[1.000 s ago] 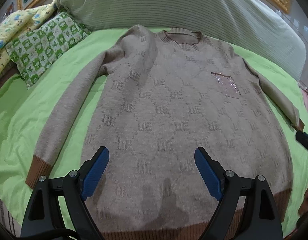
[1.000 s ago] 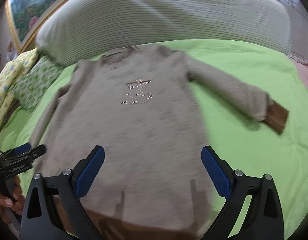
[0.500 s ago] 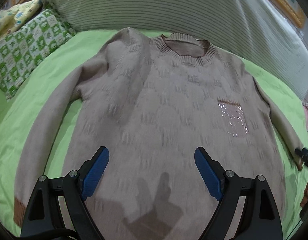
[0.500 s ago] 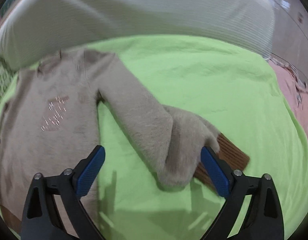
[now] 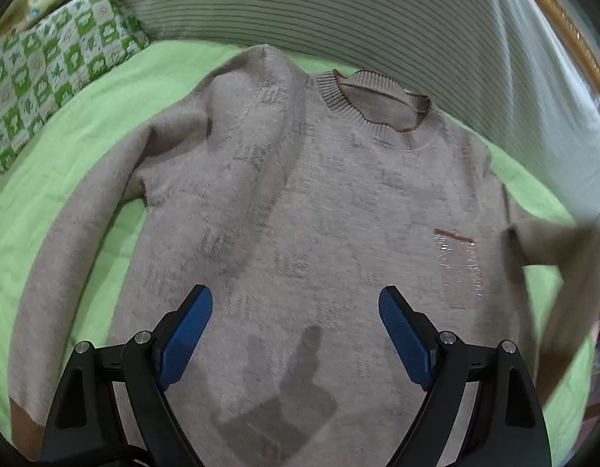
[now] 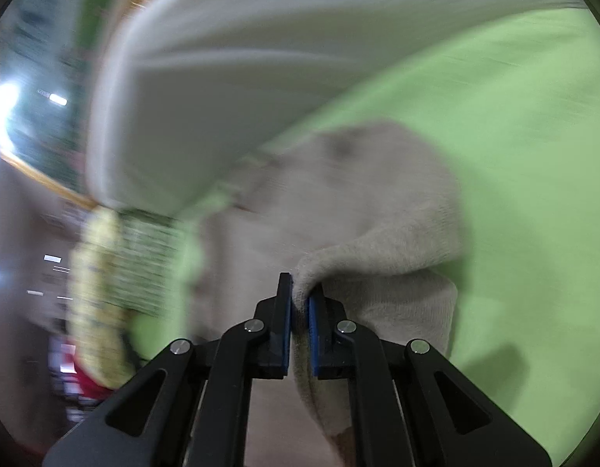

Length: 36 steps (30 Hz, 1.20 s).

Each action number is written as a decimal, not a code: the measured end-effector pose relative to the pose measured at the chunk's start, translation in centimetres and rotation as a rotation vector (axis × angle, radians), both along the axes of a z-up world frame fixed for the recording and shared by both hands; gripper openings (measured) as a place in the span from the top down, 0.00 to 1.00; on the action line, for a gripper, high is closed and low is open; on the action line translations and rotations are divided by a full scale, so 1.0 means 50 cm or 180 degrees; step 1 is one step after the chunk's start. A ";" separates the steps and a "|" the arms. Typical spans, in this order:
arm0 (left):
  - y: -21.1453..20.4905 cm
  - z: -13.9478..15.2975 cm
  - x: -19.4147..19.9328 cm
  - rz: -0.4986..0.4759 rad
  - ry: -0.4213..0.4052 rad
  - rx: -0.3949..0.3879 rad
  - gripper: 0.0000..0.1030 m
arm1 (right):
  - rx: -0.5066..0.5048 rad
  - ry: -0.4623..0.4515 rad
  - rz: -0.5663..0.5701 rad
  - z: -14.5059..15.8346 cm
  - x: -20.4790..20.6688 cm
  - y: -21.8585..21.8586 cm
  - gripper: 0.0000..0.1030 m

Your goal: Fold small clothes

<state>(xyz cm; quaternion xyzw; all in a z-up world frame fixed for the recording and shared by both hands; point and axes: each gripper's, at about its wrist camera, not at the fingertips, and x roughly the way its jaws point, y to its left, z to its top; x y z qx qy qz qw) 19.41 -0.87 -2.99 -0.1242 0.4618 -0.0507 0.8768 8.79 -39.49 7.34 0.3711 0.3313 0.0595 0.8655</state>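
A beige knitted sweater with a brown-trimmed collar and a sequin chest pocket lies face up on the green bedsheet. My left gripper is open and empty, hovering over the sweater's lower front. My right gripper is shut on the sweater's right sleeve and holds it lifted off the sheet. That raised sleeve also shows in the left wrist view at the right edge. The left sleeve lies spread out with its brown cuff at the lower left.
A large striped white pillow lies behind the collar. A green-and-white checked pillow lies at the far left. The right wrist view is motion-blurred; green sheet fills its right side.
My right gripper has closed on the right sleeve and lifted it, swinging left. My left gripper has moved forward over the sweater towards the collar.
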 end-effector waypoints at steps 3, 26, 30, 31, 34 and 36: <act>-0.003 0.009 -0.022 -0.0038 0.0057 -0.0177 0.14 | 0.0457 -0.0580 0.0102 0.049 0.056 0.070 0.91; 0.014 -0.116 0.254 0.0941 0.0764 -0.1939 0.14 | -0.0452 0.0301 -0.0462 -0.120 0.085 -0.019 0.37; 0.033 -0.103 0.289 0.0985 0.0531 -0.1923 0.58 | -0.0679 0.0359 -0.0528 -0.134 0.117 -0.041 0.37; 0.031 -0.097 0.294 0.0887 0.0451 -0.1825 0.78 | -0.0745 0.0388 -0.0540 -0.137 0.127 -0.038 0.37; 0.048 -0.022 0.268 0.0623 -0.0036 -0.1659 0.86 | -0.0981 0.0501 -0.0560 -0.149 0.168 -0.034 0.37; 0.062 0.060 0.220 0.0406 -0.0602 -0.1276 0.89 | -0.1117 0.0581 -0.0586 -0.158 0.189 -0.036 0.37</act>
